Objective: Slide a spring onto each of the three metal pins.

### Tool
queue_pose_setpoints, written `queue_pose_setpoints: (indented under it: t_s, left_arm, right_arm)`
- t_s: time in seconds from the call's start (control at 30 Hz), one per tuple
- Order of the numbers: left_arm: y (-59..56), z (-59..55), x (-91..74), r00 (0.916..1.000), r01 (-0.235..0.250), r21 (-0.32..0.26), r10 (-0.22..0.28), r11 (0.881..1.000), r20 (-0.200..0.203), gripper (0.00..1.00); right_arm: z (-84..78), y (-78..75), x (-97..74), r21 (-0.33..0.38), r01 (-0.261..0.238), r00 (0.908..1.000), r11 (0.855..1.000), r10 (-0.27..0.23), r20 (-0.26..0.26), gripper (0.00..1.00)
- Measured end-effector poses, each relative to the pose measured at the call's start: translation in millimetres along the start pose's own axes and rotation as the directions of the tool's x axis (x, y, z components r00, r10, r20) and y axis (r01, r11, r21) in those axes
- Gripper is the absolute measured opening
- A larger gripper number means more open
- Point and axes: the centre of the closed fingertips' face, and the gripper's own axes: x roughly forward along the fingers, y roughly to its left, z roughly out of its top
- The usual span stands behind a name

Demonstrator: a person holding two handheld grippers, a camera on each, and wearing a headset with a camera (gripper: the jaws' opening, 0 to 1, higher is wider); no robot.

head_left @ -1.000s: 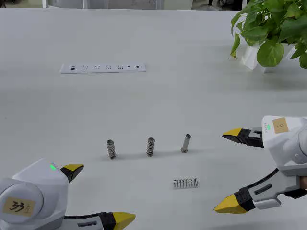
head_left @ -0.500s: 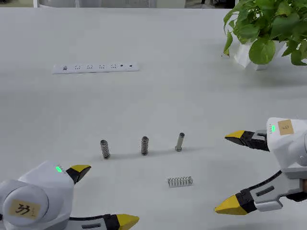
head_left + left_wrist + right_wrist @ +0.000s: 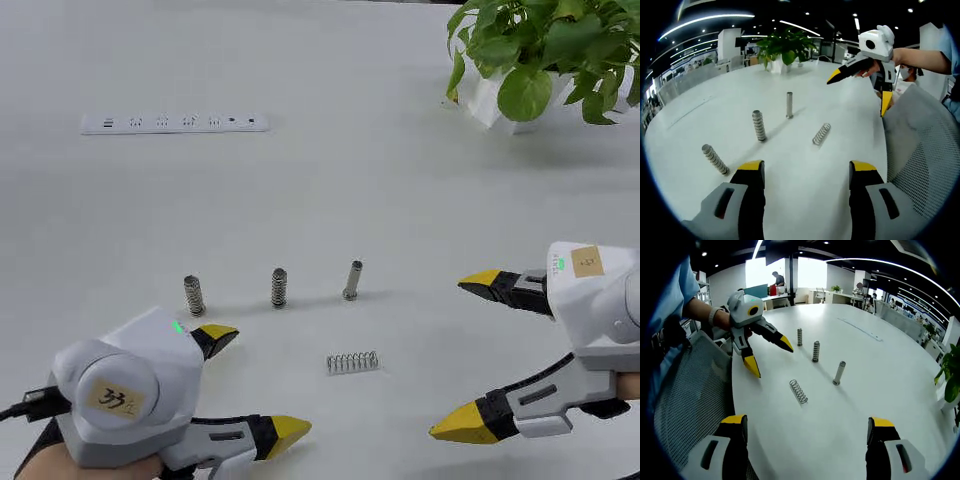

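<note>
Three metal pins stand in a row on the white table. The left pin (image 3: 194,295) and the middle pin (image 3: 279,287) each carry a spring. The right pin (image 3: 353,280) is bare. A loose spring (image 3: 353,362) lies flat in front of it. My left gripper (image 3: 255,385) is open at the front left, with the spring-covered left pin (image 3: 714,159) just ahead of its jaws. My right gripper (image 3: 472,357) is open at the front right, apart from the loose spring (image 3: 798,390) and the bare pin (image 3: 839,372).
A white power strip (image 3: 175,123) lies at the far left of the table. A potted green plant (image 3: 540,45) stands at the far right. A mesh chair back (image 3: 687,390) sits by the table's near edge.
The camera has tilted, so the scene has shifted left. My left gripper has risen further into view toward the pins. The right gripper has held its place.
</note>
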Motion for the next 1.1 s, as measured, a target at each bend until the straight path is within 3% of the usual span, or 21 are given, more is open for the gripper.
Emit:
queue_pose_setpoints:
  t_s: [0.2,0.3,0.47,0.7,1.1]
  left_arm:
    - [-3.9,6.2,16.7,0.9990,0.043,0.035,-0.042,0.998,-0.018,0.55]
    - [-6.8,7.3,25.3,0.9968,0.065,0.059,-0.063,0.996,-0.051,0.45]
    - [-9.1,10.7,36.4,0.9945,0.088,0.081,-0.083,0.993,-0.064,0.40]
    - [-18.1,13.9,45.8,0.9886,0.136,0.108,-0.128,0.985,-0.080,0.24]
    - [-20.5,11.8,54.7,0.9840,0.165,0.145,-0.153,0.976,-0.092,0.14]
  right_arm:
    - [-3.6,3.7,-2.3,0.013,0.000,1.0000,1.000,0.000,0.001,0.99]
    - [-5.0,5.9,-2.3,0.018,-0.001,1.0000,1.000,0.001,-0.002,0.99]
    - [-7.3,9.2,-3.8,0.028,-0.002,1.0000,1.000,0.002,0.000,0.99]
    - [-12.7,12.4,-9.0,0.045,0.008,1.0000,0.999,-0.008,0.004,0.99]
    - [-19.5,13.6,-14.1,0.075,0.017,0.9999,0.997,-0.017,0.003,0.99]
